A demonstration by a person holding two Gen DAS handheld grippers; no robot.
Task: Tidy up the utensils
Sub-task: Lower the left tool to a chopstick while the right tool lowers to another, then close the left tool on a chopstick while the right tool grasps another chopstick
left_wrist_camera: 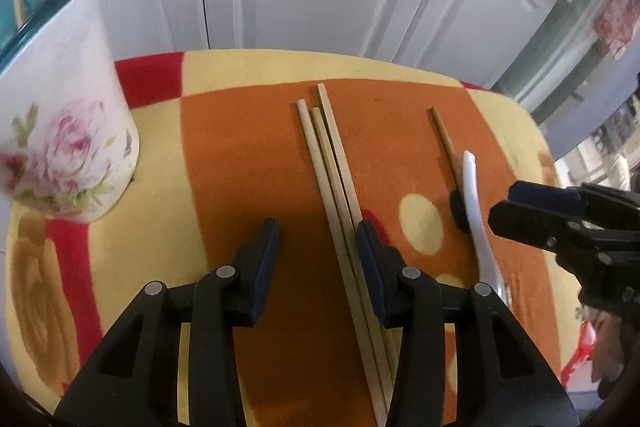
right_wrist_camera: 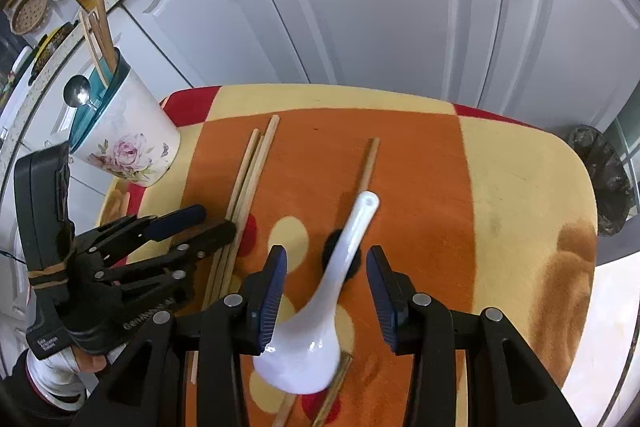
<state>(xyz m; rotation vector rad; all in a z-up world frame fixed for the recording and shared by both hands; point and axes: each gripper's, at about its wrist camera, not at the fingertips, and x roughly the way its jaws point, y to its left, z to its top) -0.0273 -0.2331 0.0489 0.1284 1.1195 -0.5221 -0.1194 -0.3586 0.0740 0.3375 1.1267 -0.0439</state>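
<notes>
— Where are the utensils now?

— Spread on the orange, yellow and red cloth [right_wrist_camera: 500,195] over the table; three pale chopsticks [left_wrist_camera: 334,183] lie side by side down the middle, touching along their lengths; a darker chopstick [right_wrist_camera: 370,163] lies apart to their right, and the white ceramic spoon [right_wrist_camera: 320,315] rests across it, bowl towards us.

— And the holder?

— The flowered utensil pot [right_wrist_camera: 124,143] stands upright at the far left corner of the cloth, well apart from the loose ones; it has wooden sticks and a metal spoon [right_wrist_camera: 77,91] poking out of it.

— What are the tongs doing?

— The left gripper [left_wrist_camera: 318,231] hangs over the three chopsticks, its jaws partly apart; the sticks run just beside its right-hand finger; whether that finger touches them I cannot tell; nothing is pinched. The right gripper [right_wrist_camera: 326,261] hovers above the spoon, its jaws also partly apart, the handle passing between them with a gap on both sides; it grips nothing.

— Behind all that?

— White cabinet doors [right_wrist_camera: 380,7].
</notes>
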